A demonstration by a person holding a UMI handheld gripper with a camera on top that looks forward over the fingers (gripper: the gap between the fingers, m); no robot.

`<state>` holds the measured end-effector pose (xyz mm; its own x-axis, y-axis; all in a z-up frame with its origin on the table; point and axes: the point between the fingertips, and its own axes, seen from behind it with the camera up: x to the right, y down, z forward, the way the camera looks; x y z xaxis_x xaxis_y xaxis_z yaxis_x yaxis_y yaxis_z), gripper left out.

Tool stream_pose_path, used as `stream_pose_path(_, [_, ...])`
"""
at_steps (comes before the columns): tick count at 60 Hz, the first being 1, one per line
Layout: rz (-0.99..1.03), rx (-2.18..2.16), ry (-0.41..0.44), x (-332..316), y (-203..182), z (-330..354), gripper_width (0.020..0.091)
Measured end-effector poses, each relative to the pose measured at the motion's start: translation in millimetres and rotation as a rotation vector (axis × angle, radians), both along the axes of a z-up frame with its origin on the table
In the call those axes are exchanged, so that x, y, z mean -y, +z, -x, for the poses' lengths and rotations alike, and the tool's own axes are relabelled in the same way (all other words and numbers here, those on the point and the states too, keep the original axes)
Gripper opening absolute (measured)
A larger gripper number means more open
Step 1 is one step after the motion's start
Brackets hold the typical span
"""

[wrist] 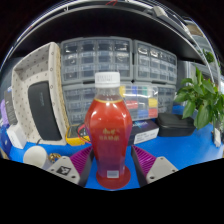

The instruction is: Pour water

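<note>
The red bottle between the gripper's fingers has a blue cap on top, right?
Not quite. The gripper view shows the red bottle between the gripper fingers, but its cap is white, not blue.

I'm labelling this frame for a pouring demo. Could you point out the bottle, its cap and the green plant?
bottle [108,140], gripper view, on the red label at mid-body, between the fingers
cap [107,79], gripper view, on the white cap's side
green plant [203,98], gripper view, on the leaves beyond the fingers
</note>
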<state>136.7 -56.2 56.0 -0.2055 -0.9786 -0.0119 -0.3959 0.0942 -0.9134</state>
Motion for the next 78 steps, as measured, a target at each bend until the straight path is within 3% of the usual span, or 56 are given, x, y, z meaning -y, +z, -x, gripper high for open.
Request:
stream_pose_path(3, [-0.003,-0.013,-0.013,0.1,-2.9,9.4,0.0800])
stream_pose_path(23, [-0.017,-0.068,-0.034,-48.0,22.0,119.8,0.0783])
stream_pose_path(43, [0.009,-0.029,0.052,-131.5,143.2,186.2,0.0797])
stream_pose_path(56, [0.019,0.046,0.066,-154.7,205.5,210.7,0.0798])
stream_pose_path(78, [0.010,0.041,0.082,-170.5,215.8,233.9,0.0797])
